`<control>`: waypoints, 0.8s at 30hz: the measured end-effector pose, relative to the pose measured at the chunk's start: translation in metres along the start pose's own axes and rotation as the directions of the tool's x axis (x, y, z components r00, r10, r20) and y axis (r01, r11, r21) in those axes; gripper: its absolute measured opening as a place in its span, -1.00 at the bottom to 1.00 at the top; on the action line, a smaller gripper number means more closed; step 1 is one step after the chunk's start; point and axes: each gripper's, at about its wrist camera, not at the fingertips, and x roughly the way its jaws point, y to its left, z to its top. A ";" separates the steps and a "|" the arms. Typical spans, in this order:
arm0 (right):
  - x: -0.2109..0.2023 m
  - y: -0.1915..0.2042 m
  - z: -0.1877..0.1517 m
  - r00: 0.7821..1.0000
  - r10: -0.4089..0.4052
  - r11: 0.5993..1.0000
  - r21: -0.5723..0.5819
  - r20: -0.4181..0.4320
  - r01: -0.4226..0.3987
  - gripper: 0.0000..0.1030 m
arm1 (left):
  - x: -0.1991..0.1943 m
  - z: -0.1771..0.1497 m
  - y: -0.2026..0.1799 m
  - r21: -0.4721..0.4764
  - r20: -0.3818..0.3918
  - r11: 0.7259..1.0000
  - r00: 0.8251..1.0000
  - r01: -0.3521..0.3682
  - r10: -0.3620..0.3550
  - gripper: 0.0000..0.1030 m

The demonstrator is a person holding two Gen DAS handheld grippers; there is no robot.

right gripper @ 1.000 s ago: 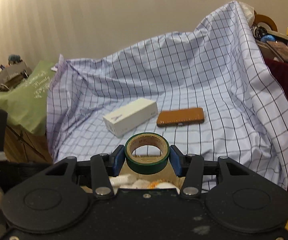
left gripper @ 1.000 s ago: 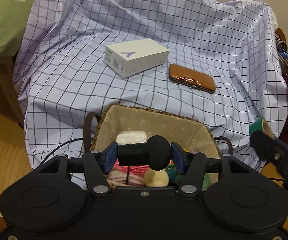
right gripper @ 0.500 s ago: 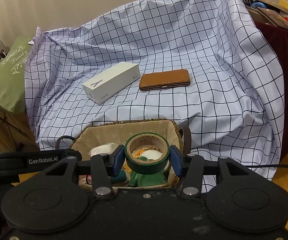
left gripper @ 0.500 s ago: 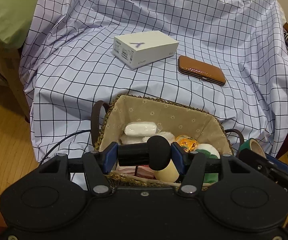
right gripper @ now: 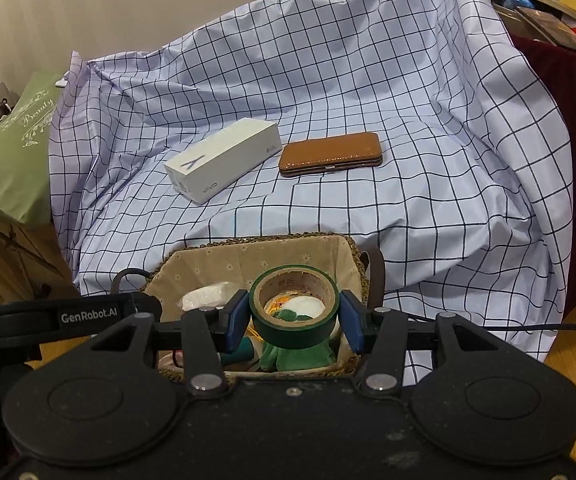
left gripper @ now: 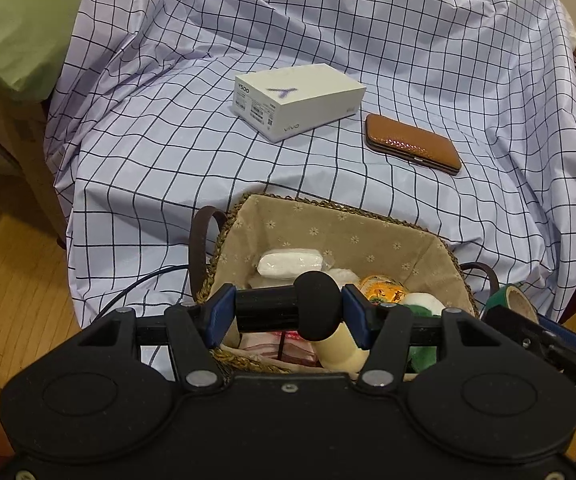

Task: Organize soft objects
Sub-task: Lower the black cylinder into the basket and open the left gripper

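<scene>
My left gripper (left gripper: 288, 314) is shut on a black microphone (left gripper: 292, 312), foam head to the right, held above a woven basket (left gripper: 328, 220). The fabric-lined basket holds several soft things: a white packet (left gripper: 290, 262), an orange printed ball (left gripper: 382, 290), a cream piece (left gripper: 340, 354), a green-and-white toy (left gripper: 422, 308). My right gripper (right gripper: 294, 318) is shut on a green tape roll (right gripper: 294, 322), held upright-tilted over the same basket (right gripper: 248, 258). The tape roll also shows in the left wrist view (left gripper: 510, 300) at the right.
A white phone box (left gripper: 298, 98) and a brown leather case (left gripper: 412, 144) lie on the checked cloth (left gripper: 168, 140) behind the basket. A green bag (right gripper: 4, 152) is at the left, a dark red cloth with clutter (right gripper: 568, 92) at the right. Wooden floor (left gripper: 8, 280) lies below.
Both grippers rose and tilted downward with their loads still held; the basket and its contents came into fuller view below them. The box and case have not moved.
</scene>
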 end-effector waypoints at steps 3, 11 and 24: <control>0.000 0.000 0.000 1.000 0.003 1.000 -0.004 0.000 -0.003 -0.08 | 0.000 0.001 -0.001 0.005 0.006 1.000 1.000 -0.003 0.003 0.07; 0.002 -0.001 0.002 1.000 0.007 1.000 0.001 -0.010 -0.007 -0.08 | -0.004 0.002 -0.003 0.021 0.030 1.000 0.999 -0.012 0.011 0.26; 0.005 -0.004 0.010 1.000 0.011 1.000 0.019 -0.010 -0.011 -0.08 | -0.004 -0.001 -0.004 0.033 0.028 0.999 0.999 -0.018 0.017 0.32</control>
